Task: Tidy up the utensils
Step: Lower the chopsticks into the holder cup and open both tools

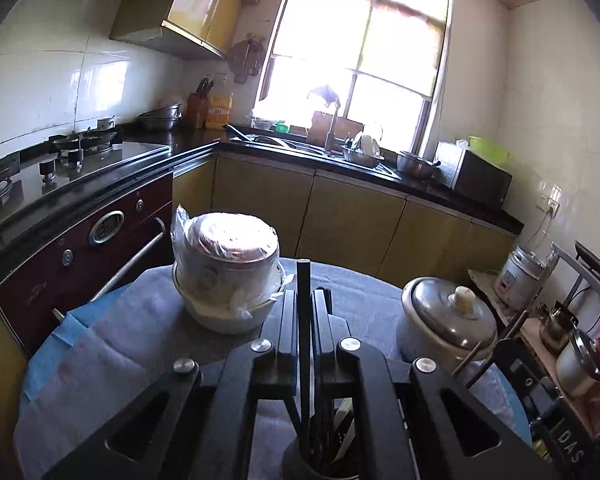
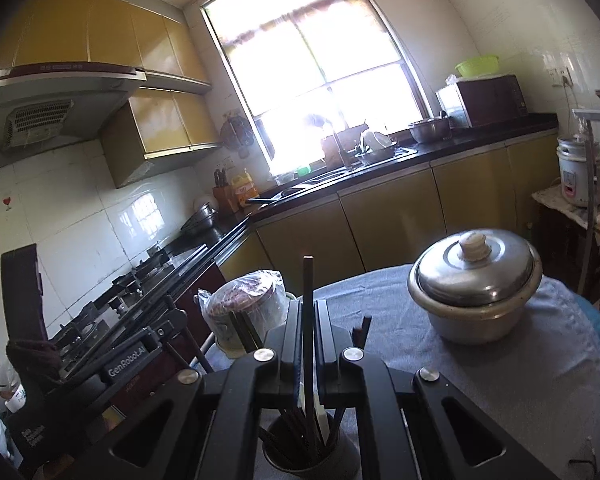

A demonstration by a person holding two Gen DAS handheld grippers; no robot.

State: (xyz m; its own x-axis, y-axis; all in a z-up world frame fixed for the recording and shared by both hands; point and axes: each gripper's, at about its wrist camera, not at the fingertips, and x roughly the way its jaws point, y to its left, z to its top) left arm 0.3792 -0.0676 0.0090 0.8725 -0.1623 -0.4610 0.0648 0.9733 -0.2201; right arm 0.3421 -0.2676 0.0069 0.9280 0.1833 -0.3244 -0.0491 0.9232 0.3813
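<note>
With each tongs clenched on a chopstick above the cup on the desk, aim matters. A tilted stick could catch the rim and tip it.

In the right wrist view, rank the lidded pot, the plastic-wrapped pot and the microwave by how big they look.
1. Lidded pot, clearly largest, but it also sits nearest the camera.
2 and 3. Plastic-wrapped pot and microwave look about alike. The microwave stands far back on the counter, so its apparent size misleads.
</note>
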